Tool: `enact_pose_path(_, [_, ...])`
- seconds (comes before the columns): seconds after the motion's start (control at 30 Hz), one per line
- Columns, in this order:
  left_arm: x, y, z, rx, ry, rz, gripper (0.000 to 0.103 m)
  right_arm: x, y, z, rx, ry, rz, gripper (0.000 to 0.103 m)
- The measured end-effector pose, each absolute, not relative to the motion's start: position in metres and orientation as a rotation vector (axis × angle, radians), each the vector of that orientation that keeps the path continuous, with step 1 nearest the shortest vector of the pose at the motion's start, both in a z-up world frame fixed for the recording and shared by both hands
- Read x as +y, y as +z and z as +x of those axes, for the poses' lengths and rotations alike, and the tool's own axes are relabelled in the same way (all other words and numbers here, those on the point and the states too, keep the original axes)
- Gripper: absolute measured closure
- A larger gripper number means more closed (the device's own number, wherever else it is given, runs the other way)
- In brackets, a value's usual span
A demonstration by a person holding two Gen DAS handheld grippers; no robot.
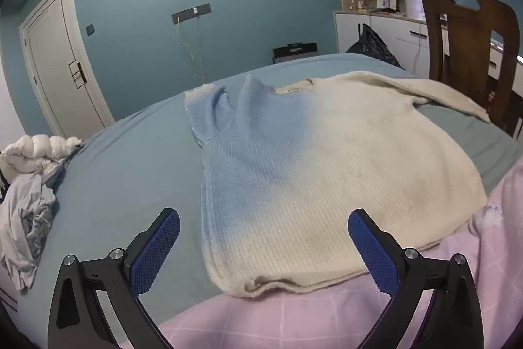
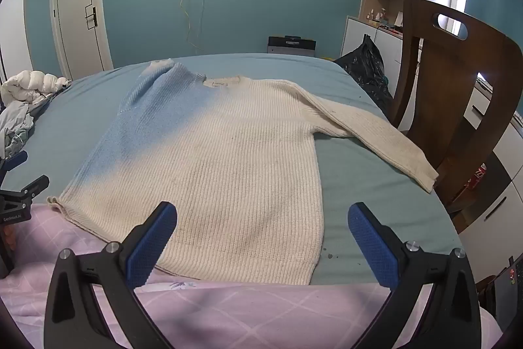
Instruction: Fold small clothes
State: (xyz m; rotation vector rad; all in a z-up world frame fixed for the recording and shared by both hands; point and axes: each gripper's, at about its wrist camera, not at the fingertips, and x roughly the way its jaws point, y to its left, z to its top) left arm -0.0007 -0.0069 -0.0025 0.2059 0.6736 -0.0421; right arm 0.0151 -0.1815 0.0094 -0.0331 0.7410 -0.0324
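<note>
A knitted sweater (image 1: 327, 159), cream fading to light blue on its left side, lies flat on the blue bed sheet (image 1: 124, 179). Its left sleeve is folded in over the blue shoulder; its right sleeve (image 2: 376, 136) stretches out toward the chair. My left gripper (image 1: 264, 218) is open and empty, just above the sweater's hem at its left side. My right gripper (image 2: 262, 211) is open and empty, above the hem at the sweater's right side. The left gripper also shows at the left edge of the right wrist view (image 2: 19, 185).
A pink checked blanket (image 2: 245, 309) covers the bed's near edge. A heap of white and grey clothes (image 1: 29, 192) lies at the left of the bed. A wooden chair (image 2: 457, 94) stands close by on the right, and a black bag (image 2: 366, 64) beyond it.
</note>
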Motion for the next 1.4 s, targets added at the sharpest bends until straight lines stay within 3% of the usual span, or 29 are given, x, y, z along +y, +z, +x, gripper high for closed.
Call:
enact_pose_path(0.6, [0.008,-0.007,0.009,0.752,-0.089,0.083,0.000,-0.181,0.009,0.016,0.740,-0.032,-0.035,0.001])
enact_pose_path(1.4, [0.001,-0.006,0.005,0.714,-0.037,0.151,0.000,-0.181,0.009,0.015,0.740,-0.031,-0.034,0.001])
